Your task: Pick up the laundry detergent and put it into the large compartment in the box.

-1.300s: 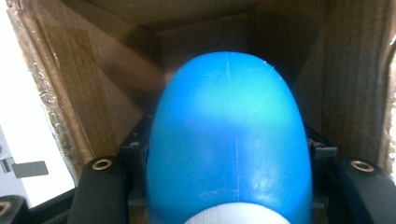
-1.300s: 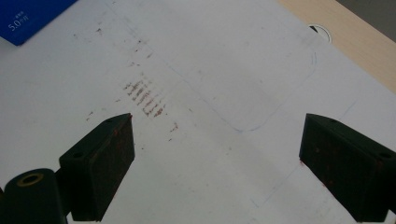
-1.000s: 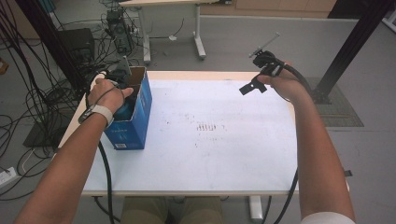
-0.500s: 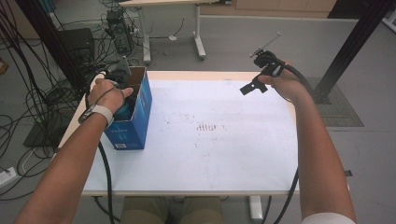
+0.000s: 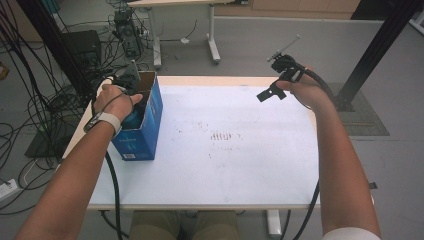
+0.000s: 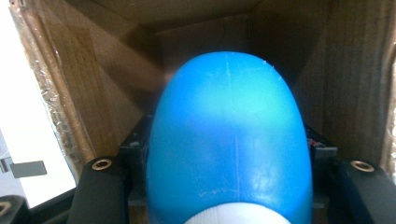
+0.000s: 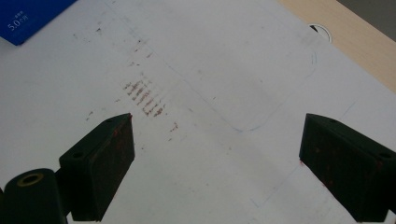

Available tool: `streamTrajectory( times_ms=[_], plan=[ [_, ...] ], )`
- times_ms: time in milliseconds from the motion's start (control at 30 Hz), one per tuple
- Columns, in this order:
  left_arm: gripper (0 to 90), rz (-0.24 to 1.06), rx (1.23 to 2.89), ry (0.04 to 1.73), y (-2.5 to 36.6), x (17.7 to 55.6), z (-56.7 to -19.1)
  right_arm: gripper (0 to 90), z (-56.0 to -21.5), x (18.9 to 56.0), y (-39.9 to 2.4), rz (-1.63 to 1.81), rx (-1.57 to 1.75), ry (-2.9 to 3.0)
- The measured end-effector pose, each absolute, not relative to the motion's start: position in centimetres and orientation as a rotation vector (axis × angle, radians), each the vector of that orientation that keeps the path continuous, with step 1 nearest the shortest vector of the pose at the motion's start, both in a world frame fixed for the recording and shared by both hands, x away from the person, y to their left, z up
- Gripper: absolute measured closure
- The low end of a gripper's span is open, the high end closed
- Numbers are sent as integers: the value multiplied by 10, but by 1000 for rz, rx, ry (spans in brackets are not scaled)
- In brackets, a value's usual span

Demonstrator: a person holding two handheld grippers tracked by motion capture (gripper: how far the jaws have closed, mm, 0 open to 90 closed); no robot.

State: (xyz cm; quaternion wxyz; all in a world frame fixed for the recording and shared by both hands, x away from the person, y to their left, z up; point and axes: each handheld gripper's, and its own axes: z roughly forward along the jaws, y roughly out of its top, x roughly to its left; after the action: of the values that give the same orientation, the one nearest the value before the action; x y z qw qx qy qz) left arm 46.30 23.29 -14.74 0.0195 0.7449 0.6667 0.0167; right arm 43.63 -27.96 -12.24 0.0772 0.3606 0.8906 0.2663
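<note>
Blue bottle gripped inside the box

The left gripper (image 5: pixel 136 102) has its fingers clamped on the blue bottle (image 6: pixel 229 140), deep inside the open blue cardboard box (image 5: pixel 142 135) at the counter's (image 5: pixel 240 180) left edge. The right gripper (image 7: pixel 217 158) hovers over the white counter top, fingers spread wide with nothing between them.

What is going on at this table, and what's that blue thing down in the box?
A person sits at a white table with a handheld gripper in each hand. The left gripper reaches down into an open blue cardboard box, its fingers closed on a rounded blue bottle with a white cap, inside the box. The right gripper hangs over the bare, smudged tabletop on the other side, fingers wide apart and holding nothing.
</note>
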Motion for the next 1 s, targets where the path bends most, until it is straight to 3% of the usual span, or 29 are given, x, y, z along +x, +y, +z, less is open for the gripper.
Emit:
streamTrajectory(
  times_ms=[1000],
  plan=[
    [362, 46, 2304, 2056, 231, 463, -149, 102, -123, 435, -283, 806, 1091, 2662]
  ],
)
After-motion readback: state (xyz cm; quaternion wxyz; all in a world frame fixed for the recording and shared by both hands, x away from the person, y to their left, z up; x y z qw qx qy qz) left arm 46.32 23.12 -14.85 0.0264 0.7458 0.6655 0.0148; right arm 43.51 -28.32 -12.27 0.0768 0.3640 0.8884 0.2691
